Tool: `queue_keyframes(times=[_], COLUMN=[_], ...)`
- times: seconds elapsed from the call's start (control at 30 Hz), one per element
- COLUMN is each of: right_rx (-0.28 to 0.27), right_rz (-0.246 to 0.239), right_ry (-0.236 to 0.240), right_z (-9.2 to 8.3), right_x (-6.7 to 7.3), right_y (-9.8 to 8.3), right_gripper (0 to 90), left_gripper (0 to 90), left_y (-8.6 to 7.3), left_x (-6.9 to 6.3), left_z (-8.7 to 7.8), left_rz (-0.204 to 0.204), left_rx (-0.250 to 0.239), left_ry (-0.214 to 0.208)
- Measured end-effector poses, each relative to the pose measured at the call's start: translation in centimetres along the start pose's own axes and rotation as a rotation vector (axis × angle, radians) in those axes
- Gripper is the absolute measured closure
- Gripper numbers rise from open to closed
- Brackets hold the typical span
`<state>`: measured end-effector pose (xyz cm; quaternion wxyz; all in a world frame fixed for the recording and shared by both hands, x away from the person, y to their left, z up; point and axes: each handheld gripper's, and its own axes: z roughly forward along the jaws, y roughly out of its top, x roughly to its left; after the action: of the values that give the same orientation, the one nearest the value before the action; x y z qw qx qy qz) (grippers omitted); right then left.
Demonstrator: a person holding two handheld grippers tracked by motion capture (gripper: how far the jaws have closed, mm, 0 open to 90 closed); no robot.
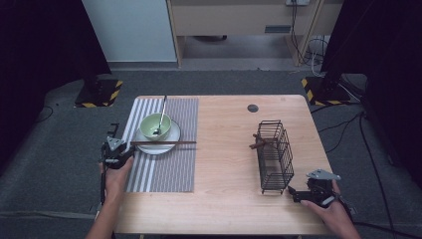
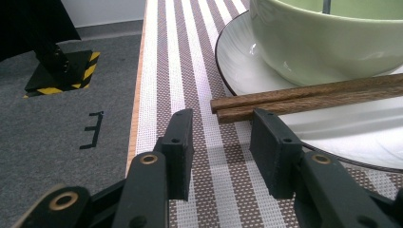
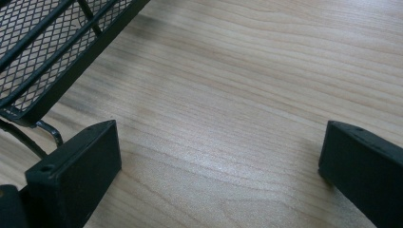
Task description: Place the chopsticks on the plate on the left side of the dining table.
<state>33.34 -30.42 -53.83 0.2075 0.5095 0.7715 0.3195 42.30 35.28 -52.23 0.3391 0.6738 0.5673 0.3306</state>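
A pair of brown chopsticks (image 1: 164,143) (image 2: 309,95) lies across the near rim of a white plate (image 1: 171,135) (image 2: 247,66). On the plate stands a pale green bowl (image 1: 155,126) (image 2: 323,42) with a spoon (image 1: 161,114) in it. My left gripper (image 1: 128,151) (image 2: 221,118) is low over the striped placemat (image 1: 169,169) (image 2: 190,57), partly open. The chopsticks' left ends lie just past its tips, and the pads touch nothing. My right gripper (image 1: 293,193) (image 3: 223,137) stands wide open over bare wood, beside a black wire basket (image 1: 273,154) (image 3: 47,47).
The wire basket lies on its side with brown sticks (image 1: 258,144) poking out of its far end. A dark round cap (image 1: 253,108) sits in the table top at the back. Striped stand bases (image 1: 97,94) (image 1: 323,92) rest on the grey floor behind the table.
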Motion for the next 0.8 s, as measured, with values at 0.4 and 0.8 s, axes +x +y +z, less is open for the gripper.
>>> queue_keyframes(times=[0.4, 0.8], right_rx=[0.000, 0.000], right_rz=[0.000, 0.000], right_ry=[0.000, 0.000], right_z=[0.00, 0.00], right_x=[0.00, 0.00], right_y=[0.00, 0.00], right_gripper=[0.4, 0.4], left_gripper=[58.6, 56.5], left_y=[-0.06, 0.00], left_x=[0.15, 0.14], left_z=[0.20, 0.15], left_rz=[0.000, 0.005], left_rx=[-0.001, -0.003], left_ry=[0.000, 0.002])
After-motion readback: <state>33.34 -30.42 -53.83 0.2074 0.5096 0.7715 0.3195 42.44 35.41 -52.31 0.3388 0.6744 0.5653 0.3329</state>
